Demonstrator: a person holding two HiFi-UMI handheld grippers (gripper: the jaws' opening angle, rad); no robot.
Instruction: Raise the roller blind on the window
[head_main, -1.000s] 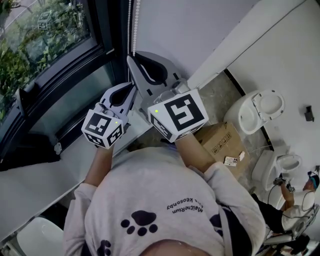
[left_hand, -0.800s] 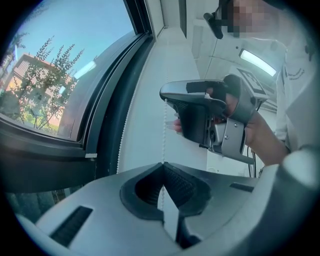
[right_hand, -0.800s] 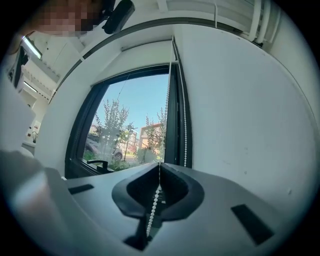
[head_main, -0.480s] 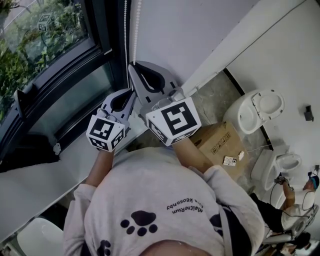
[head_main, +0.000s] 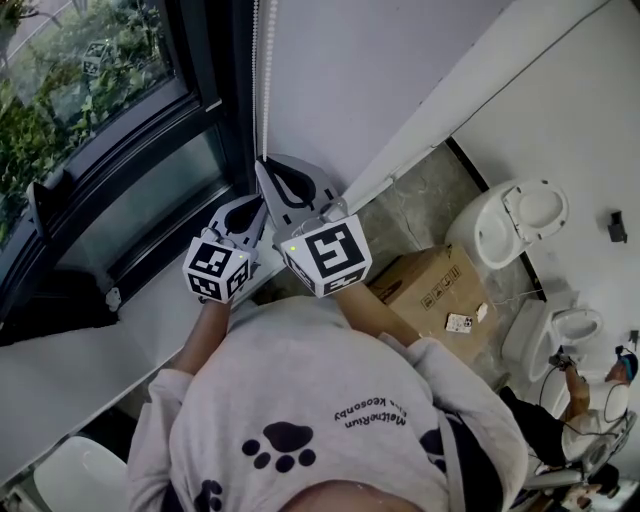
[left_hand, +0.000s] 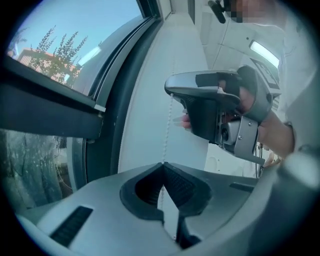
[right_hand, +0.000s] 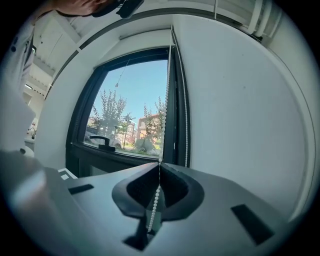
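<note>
We are pinching the bead chain, taut above, in left claw and right claw, both closed; pulling straight down seems wisest

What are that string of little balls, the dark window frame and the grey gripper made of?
Bead chain: small white glossy balls, likely plastic.
Window frame: dark, smooth, matt, probably painted metal; could be plastic.
Right gripper: grey matt shell, seemingly moulded plastic, with black ribbed lining that looks rubbery.
</note>
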